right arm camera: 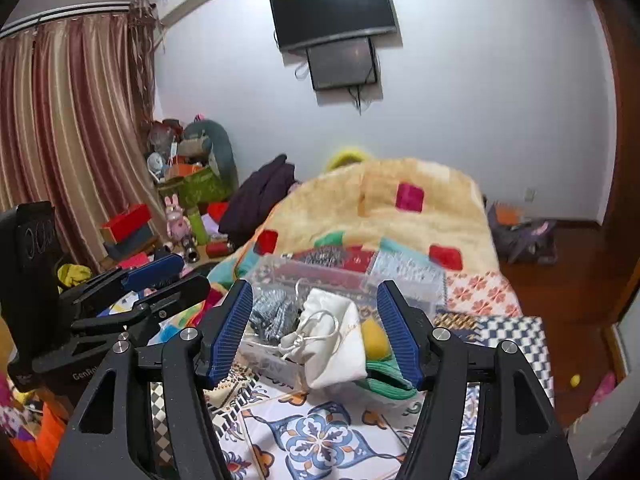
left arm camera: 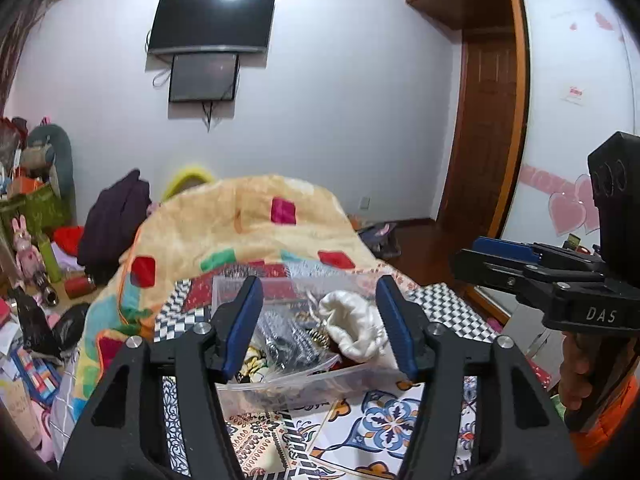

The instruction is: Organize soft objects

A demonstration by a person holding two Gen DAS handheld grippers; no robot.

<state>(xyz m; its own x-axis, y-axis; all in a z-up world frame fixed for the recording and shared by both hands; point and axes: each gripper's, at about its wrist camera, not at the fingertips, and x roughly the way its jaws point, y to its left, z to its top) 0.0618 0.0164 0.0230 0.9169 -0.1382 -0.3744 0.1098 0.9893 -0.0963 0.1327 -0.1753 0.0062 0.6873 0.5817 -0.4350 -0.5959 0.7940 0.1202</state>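
Observation:
A clear plastic box (left arm camera: 280, 394) sits on the patterned bed cover and holds a white drawstring pouch (left arm camera: 354, 326), silvery packets (left arm camera: 286, 340) and other soft items. My left gripper (left arm camera: 318, 330) is open and empty just in front of the box. The right wrist view shows the same box (right arm camera: 404, 288), the white pouch (right arm camera: 334, 344) hanging over its near edge, a yellow item (right arm camera: 374, 338) and a green cloth (right arm camera: 390, 384). My right gripper (right arm camera: 316, 334) is open and empty before the pouch. Each gripper shows in the other's view, the right one (left arm camera: 472, 258) and the left one (right arm camera: 188, 270).
A fluffy yellow blanket (left arm camera: 240, 220) with coloured squares is heaped on the bed behind the box. Clutter of boxes, bags and toys (right arm camera: 180, 208) fills the left floor by the curtain (right arm camera: 72, 140). A wooden floor (right arm camera: 560, 272) and a wardrobe (left arm camera: 576, 100) lie right.

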